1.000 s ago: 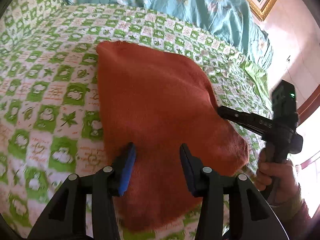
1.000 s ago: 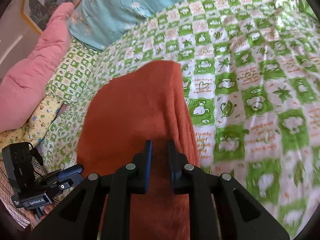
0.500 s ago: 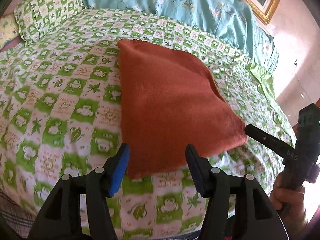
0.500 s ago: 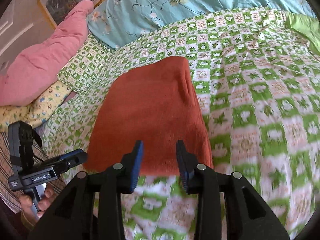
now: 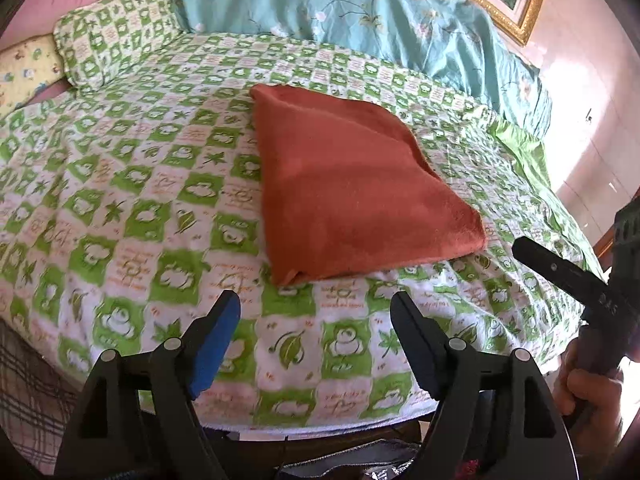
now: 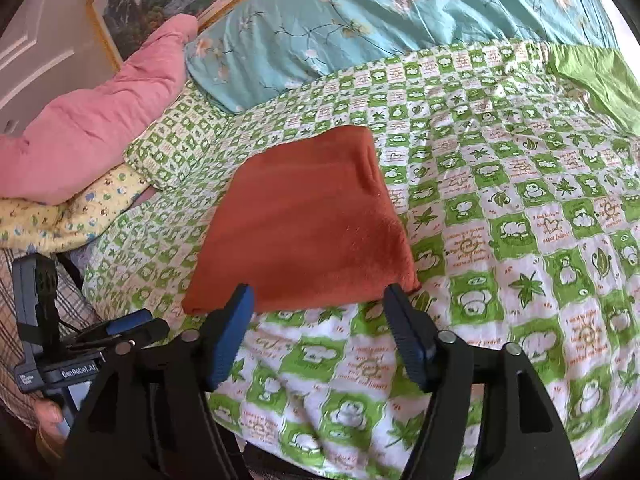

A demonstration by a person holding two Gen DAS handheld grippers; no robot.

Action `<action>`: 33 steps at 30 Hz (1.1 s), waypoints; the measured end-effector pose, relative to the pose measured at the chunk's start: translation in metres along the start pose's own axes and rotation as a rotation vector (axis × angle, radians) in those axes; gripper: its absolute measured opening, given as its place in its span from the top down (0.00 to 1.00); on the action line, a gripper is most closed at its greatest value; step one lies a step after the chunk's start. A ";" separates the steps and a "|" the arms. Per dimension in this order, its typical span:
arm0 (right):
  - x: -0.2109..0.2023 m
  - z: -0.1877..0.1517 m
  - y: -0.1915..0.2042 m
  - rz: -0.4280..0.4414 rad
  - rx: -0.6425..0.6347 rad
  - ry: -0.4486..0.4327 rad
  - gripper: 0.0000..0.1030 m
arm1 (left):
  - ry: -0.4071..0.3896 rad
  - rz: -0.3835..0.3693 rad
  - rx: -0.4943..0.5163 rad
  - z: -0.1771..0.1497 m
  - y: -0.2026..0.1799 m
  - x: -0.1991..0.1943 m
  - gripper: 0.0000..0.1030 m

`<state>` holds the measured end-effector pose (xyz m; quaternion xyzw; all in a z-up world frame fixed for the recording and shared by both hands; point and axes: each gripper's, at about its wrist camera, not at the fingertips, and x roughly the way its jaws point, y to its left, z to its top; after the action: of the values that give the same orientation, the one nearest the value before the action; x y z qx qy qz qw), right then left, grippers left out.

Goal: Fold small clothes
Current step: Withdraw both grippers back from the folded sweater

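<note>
Soft, light, limp rust-orange fleecy folded cloth [image 5: 352, 184] on green-checked bed [image 5: 132, 208]; likely best pinched at near corners; left tongs [image 5: 316, 312] and right tongs [image 6: 318, 304] wide, empty.

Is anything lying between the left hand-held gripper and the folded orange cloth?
Nothing: only bare green-checked bedsheet separates the open left hand-held gripper from the orange cloth, seen in the left wrist view.

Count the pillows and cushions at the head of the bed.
3 that I can see: a pink cushion farthest back, a green checked pillow in front of it, and a yellow printed pillow nearest the edge. More may lie out of view.
</note>
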<state>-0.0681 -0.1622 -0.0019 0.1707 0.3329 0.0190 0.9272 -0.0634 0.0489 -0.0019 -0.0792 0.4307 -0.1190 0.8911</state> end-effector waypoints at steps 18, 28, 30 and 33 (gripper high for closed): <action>-0.024 -0.028 0.019 -0.039 -0.118 0.007 0.12 | -0.026 0.144 0.115 -0.017 -0.019 -0.031 0.16; -0.011 -0.041 0.008 -0.057 -0.135 0.093 0.07 | 0.035 0.241 0.170 -0.021 -0.021 -0.003 0.10; -0.008 -0.038 0.008 -0.059 -0.138 0.104 0.06 | 0.029 0.252 0.185 -0.018 -0.021 0.000 0.08; -0.003 -0.031 0.010 -0.053 -0.157 0.125 0.03 | 0.016 0.280 0.205 -0.011 -0.022 0.005 0.07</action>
<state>-0.0888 -0.1439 -0.0194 0.0871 0.3921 0.0314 0.9153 -0.0724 0.0258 -0.0073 0.0739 0.4302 -0.0375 0.8989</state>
